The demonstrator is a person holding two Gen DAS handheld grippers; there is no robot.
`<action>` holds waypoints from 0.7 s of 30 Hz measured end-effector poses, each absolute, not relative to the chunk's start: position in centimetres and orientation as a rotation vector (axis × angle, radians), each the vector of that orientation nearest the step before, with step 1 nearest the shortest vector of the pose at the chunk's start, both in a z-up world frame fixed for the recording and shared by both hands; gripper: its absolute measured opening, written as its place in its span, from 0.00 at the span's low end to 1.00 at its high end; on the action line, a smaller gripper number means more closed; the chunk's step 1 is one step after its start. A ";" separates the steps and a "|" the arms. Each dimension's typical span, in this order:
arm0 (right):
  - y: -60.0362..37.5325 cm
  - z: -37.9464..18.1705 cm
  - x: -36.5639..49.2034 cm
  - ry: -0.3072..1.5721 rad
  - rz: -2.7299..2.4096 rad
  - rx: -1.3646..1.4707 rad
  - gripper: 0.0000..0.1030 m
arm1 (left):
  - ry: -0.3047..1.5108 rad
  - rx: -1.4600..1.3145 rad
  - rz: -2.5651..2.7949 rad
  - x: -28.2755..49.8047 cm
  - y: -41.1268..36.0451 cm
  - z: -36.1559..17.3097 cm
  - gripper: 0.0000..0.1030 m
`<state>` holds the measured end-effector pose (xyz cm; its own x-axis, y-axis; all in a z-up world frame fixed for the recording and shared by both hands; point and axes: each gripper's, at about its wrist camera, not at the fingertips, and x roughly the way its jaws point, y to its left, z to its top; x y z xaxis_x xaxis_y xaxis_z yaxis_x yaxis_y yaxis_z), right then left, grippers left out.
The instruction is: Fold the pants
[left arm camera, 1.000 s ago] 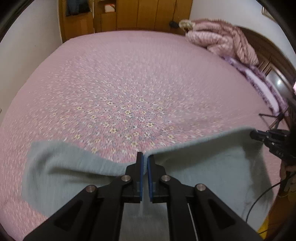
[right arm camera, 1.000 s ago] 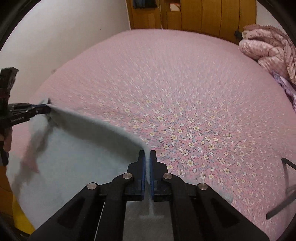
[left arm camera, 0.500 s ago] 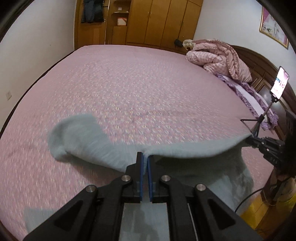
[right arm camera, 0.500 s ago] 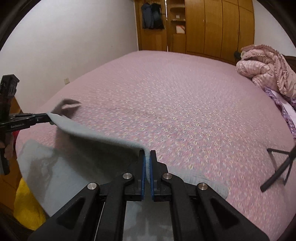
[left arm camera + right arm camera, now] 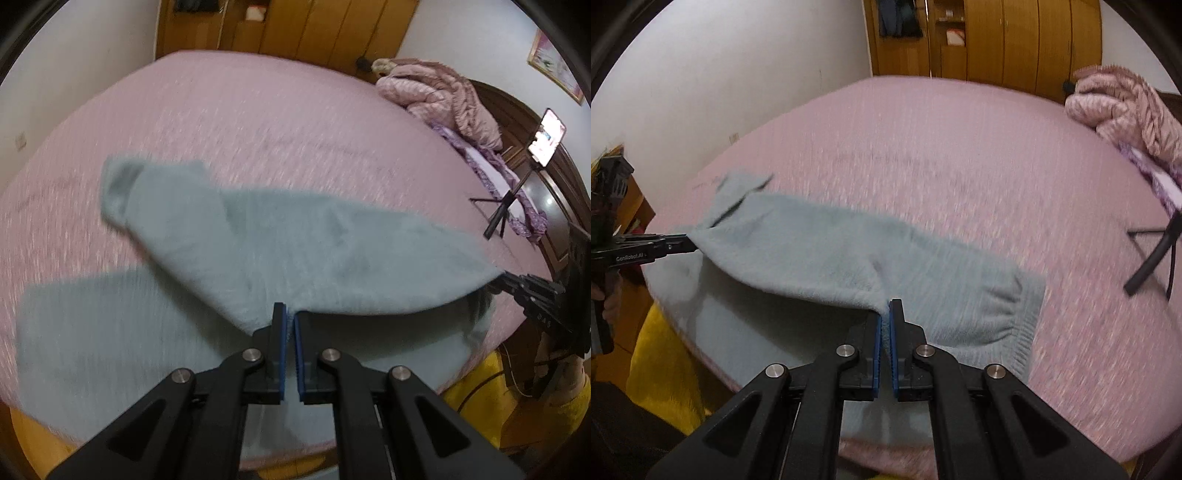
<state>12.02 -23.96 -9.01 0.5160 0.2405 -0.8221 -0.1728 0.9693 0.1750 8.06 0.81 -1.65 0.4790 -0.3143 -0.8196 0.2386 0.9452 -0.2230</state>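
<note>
Grey-blue fleece pants lie on the near part of a pink flowered bed. My left gripper is shut on one edge of the pants and my right gripper is shut on another edge. Between them the held edge hangs lifted and stretched above the lower layer, which lies flat on the bed. The ribbed cuff shows at the right in the right wrist view. Each gripper also shows in the other's view: the right gripper and the left gripper.
A crumpled pink quilt lies at the bed's far right. A phone on a tripod stands at the right side. Wooden wardrobes line the far wall. The bed's near edge runs just below the grippers.
Both grippers have risen and pulled back with the held edge. The upper layer has swung forward and spread over the lower layer, and the bed's near edge has come into view.
</note>
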 end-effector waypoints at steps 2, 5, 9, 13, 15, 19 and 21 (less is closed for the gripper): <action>-23.9 -10.1 11.6 1.037 0.252 0.096 0.05 | 1.045 -0.096 -0.335 7.6 1.3 -2.6 0.04; -24.0 -11.8 11.0 1.094 0.236 0.119 0.05 | 1.094 -0.120 -0.334 7.1 2.1 -4.1 0.04; -23.7 -13.7 11.1 1.167 0.190 0.135 0.12 | 1.142 -0.141 -0.313 6.8 2.5 -5.2 0.07; -23.9 -14.0 11.1 1.160 0.159 0.173 0.16 | 1.160 -0.147 -0.305 6.7 2.6 -5.4 0.14; -24.3 -13.7 11.1 1.160 0.168 0.219 0.22 | 1.163 -0.160 -0.316 6.6 2.8 -5.3 0.23; -25.6 -12.6 11.3 1.160 0.159 0.304 0.27 | 1.158 -0.155 -0.313 5.9 3.0 -5.0 0.44; -26.4 -12.1 11.1 1.159 0.145 0.330 0.27 | 1.151 -0.142 -0.301 5.5 3.4 -4.9 0.44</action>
